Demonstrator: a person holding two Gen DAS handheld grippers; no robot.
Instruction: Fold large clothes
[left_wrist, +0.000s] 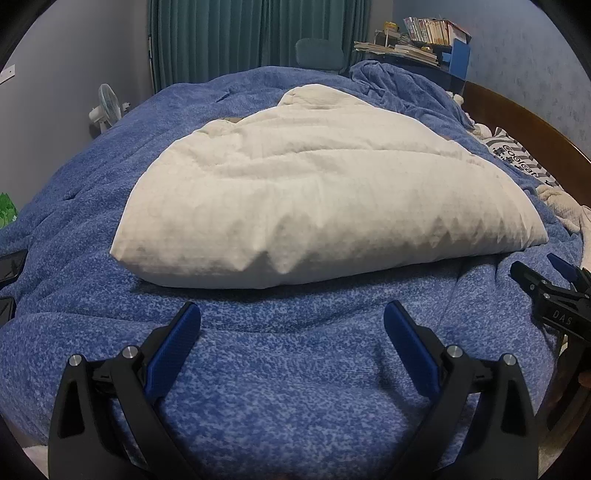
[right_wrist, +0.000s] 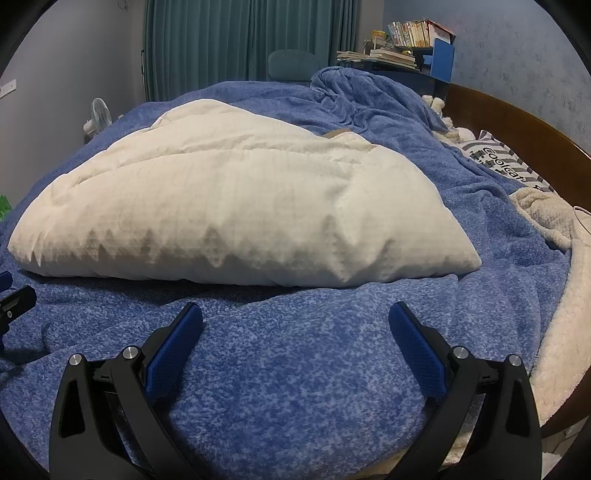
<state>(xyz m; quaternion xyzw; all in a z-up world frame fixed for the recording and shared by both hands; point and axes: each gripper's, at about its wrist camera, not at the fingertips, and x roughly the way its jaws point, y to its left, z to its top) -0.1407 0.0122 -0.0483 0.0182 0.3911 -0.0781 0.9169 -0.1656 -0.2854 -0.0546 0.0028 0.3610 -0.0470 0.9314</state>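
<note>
Cream-white quilted garment (left_wrist: 317, 192) — faintly grid-stitched, padded and bulky — lying folded into a thick, roughly triangular bundle on the blue bedspread (left_wrist: 258, 369). Its broad folded edge faces the near side of the bedspread and shows a row of small puckers along the lower margin; the bundle narrows toward the far side. Long soft creases run across its top. In the right wrist view the same garment (right_wrist: 236, 206) lies left of the bedspread's centre.

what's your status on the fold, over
Left gripper open, empty. Right gripper open, empty. White quilted garment folded in a bundle on the blue blanket, ahead of both. Nothing in the way.
</note>
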